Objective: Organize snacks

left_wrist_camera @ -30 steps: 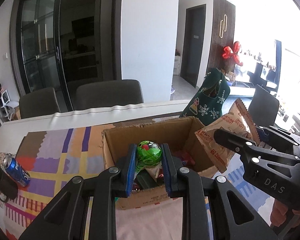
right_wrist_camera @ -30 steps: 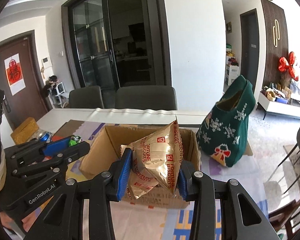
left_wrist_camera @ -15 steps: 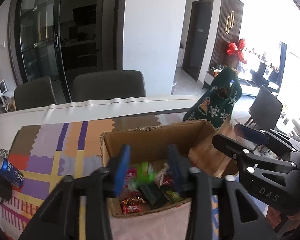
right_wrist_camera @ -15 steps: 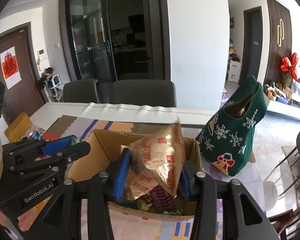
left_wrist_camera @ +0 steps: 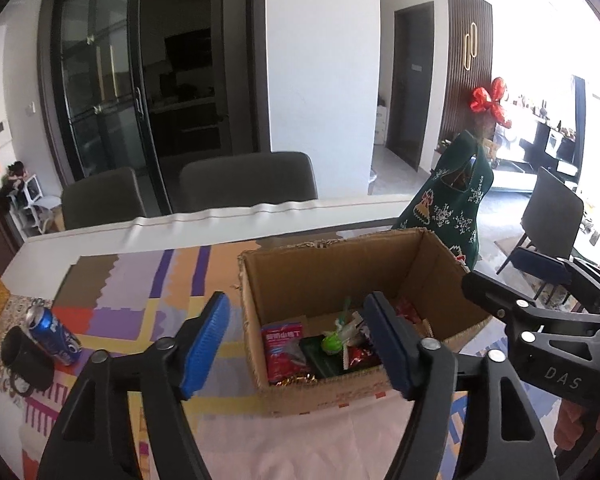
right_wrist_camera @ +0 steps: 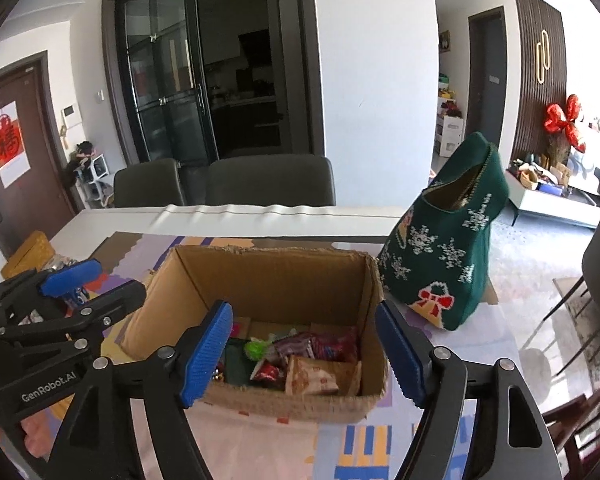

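Hovering wide and empty, left tool (left_wrist_camera: 298,342) and right tool (right_wrist_camera: 306,354) flank the cardboard box (right_wrist_camera: 260,280) rim.

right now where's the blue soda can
In the left wrist view, the blue soda can lies at the table's left edge, against a dark mug, left of the cardboard box.

the left gripper's near finger (left_wrist_camera: 388,344) is covering part of the snacks (left_wrist_camera: 328,348) in the cardboard box (left_wrist_camera: 332,272). the box's near wall is hiding the lowest packets. the mug (left_wrist_camera: 24,360) is overlapping the blue can (left_wrist_camera: 54,334). the print on the red packet (left_wrist_camera: 282,346) is staying too small to read.
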The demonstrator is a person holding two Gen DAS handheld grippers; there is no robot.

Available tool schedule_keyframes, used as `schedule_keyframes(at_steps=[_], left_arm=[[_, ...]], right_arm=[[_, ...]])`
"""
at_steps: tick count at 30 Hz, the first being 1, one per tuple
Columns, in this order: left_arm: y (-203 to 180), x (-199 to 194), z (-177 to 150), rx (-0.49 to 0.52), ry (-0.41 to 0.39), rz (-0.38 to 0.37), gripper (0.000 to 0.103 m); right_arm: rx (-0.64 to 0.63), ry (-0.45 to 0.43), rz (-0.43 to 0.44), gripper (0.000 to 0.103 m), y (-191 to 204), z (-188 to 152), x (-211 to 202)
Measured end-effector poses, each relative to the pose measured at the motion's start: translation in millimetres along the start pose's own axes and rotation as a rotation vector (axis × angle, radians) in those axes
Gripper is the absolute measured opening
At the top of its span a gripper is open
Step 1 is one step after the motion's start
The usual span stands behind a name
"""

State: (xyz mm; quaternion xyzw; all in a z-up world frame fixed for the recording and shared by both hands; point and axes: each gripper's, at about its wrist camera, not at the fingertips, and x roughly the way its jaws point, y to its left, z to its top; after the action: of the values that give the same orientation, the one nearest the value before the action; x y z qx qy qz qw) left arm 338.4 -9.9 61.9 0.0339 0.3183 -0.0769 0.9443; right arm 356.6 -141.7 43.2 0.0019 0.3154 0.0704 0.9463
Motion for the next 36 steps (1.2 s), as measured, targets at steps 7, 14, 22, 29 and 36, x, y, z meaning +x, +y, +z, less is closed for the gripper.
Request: schedule_keyframes(at_steps=[7, 14, 22, 29, 36], left_arm=[[-5.9, -40.2, -20.4, 0.017, -0.054, 0.032, 0.091], [-10.8, -77.7, -44.5, 0.023, -0.097, 0.055, 0.101], [-12.8, -111.2, -68.7, 0.008, -0.123, 0.064, 0.103], [-16.4, -129.5, -82.1, -0.009, -0.137, 0.059, 0.103], [-23.1, -140.4, -93.4, 0.001, -0.152, 0.057, 0.103]], right_arm=[[-0.005, -0.050, -0.027, 0.080, 1.8, -16.4, -37.8], [-0.019, -0.100, -0.053, 0.086, 7.5, -38.7, -76.6], [-0.016, -0.139, -0.075, 0.090, 11.3, -66.1, -110.4], [-0.010, -0.137, -0.073, 0.091, 11.7, -88.7, -128.9], [0.005, -0.143, -0.082, 0.091, 7.5, -103.0, -146.2]])
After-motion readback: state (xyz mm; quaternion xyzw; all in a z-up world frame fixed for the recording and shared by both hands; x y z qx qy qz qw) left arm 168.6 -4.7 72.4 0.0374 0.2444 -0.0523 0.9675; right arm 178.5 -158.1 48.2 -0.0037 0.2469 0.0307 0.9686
